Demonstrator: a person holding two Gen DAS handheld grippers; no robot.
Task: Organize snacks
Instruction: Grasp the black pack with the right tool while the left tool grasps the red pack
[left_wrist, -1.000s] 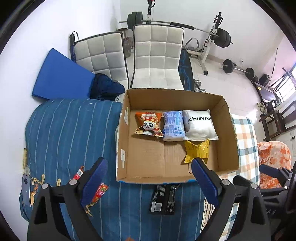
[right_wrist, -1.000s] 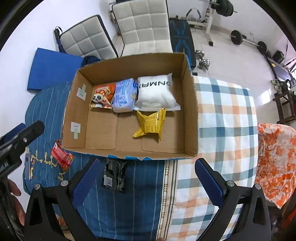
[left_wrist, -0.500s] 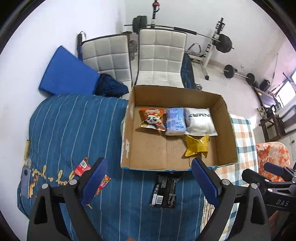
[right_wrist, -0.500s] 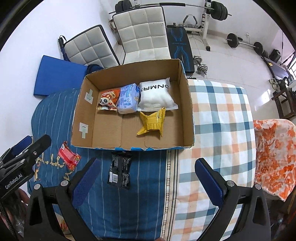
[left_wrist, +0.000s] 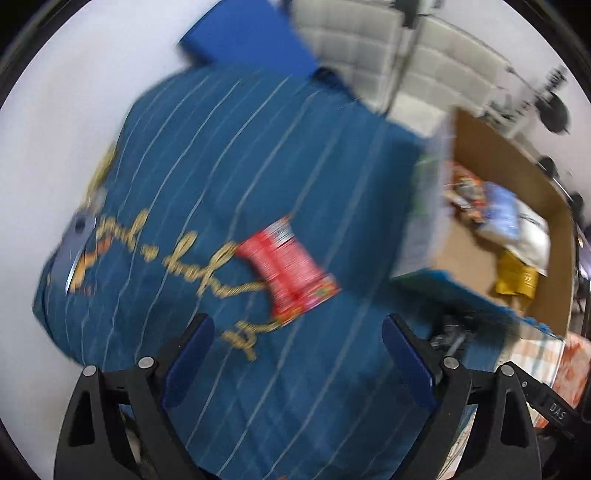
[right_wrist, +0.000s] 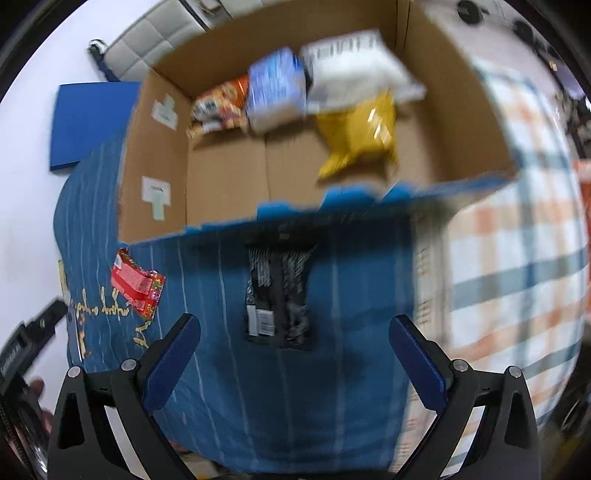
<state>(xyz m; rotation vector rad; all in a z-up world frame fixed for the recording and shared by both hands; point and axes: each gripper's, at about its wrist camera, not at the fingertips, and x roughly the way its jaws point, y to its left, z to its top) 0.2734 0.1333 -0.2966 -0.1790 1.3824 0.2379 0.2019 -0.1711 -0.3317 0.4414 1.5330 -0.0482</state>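
Big picture first: a blue striped cloth (left_wrist: 229, 155) covers the tabletop, with a checked cloth (right_wrist: 517, 258) alongside it. On them sits the cardboard box (right_wrist: 221, 177), open-topped, clearly the collecting point. Four packets line its far side: a white bag (right_wrist: 354, 70), a pale blue pack (right_wrist: 277, 88), an orange panda packet (right_wrist: 221, 103), and a yellow packet (right_wrist: 362, 136) just in front of them, leaving the near floor free for more.

Two snacks lie outside. The black packet (right_wrist: 279, 295) lies flat just beside the box's near wall, dead ahead of the right tool (right_wrist: 295, 354), whose jaws are spread wide and empty. The red packet (left_wrist: 291, 266) lies farther left on the blue cloth, and the left tool (left_wrist: 295, 358), also spread and holding nothing, points at it. Both views are blurred, so label detail is lost. My read: each tool is lined up on its own packet.
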